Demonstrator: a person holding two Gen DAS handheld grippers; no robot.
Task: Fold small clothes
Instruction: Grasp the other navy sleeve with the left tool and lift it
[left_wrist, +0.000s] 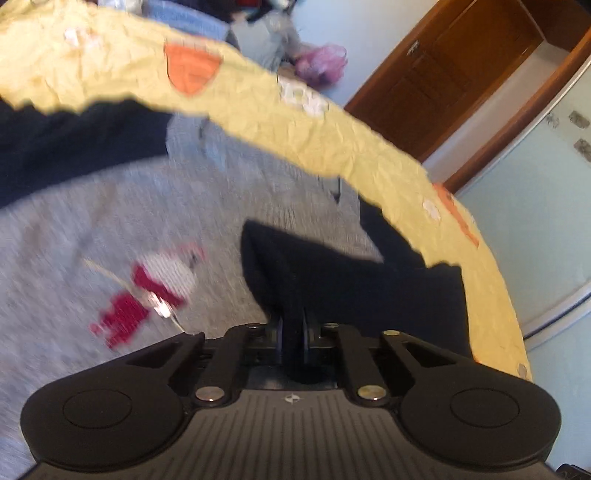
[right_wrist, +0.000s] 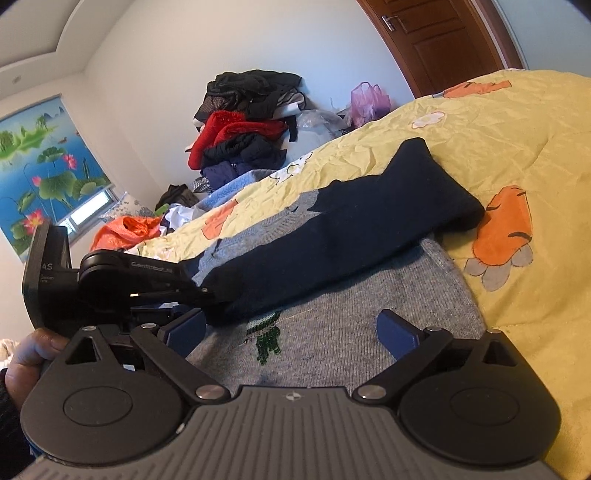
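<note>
A small grey knit sweater (right_wrist: 351, 295) with navy sleeves lies on a yellow bedspread (right_wrist: 517, 140). One navy sleeve (right_wrist: 351, 236) is folded across the grey body. My left gripper (left_wrist: 293, 325) is shut on the end of that navy sleeve (left_wrist: 332, 280); it shows from the side in the right wrist view (right_wrist: 207, 291). The grey body (left_wrist: 74, 240) carries a red and white knit figure (left_wrist: 147, 295). My right gripper (right_wrist: 291, 332) is open over the sweater's lower body, just above a green knit figure (right_wrist: 266, 336), holding nothing.
A pile of dark and red clothes (right_wrist: 243, 125) is heaped at the far side by the wall, with a pink plastic bag (right_wrist: 369, 98) and an orange bag (right_wrist: 125, 229). A brown wooden door (left_wrist: 461, 74) stands beyond the bed.
</note>
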